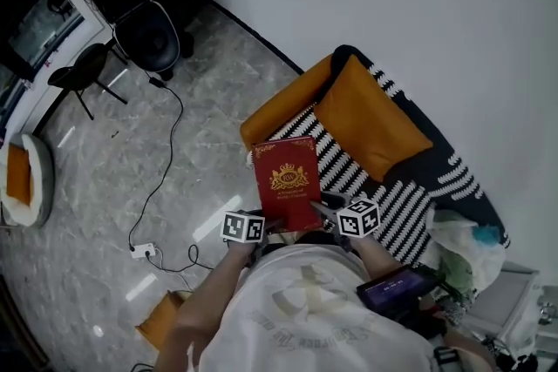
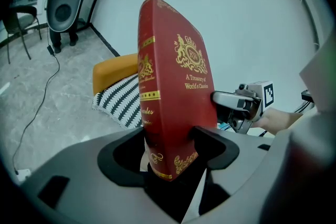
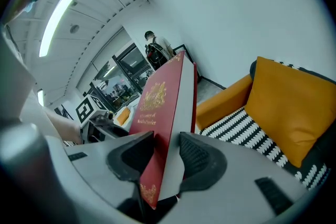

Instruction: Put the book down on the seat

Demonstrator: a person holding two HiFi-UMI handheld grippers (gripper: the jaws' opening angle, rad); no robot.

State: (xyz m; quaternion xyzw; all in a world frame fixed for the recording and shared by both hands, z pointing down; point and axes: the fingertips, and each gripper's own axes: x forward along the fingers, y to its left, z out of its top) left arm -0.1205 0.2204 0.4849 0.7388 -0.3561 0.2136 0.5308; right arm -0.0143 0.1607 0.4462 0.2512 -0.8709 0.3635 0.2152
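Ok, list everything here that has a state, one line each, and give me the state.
book: closed, red cover facing up, held in the air by both grippers
left gripper: shut on the book's spine corner
right gripper: shut on the book's page-edge side
seat: does not have the book resting on it yet
cushion: propped against the backrest
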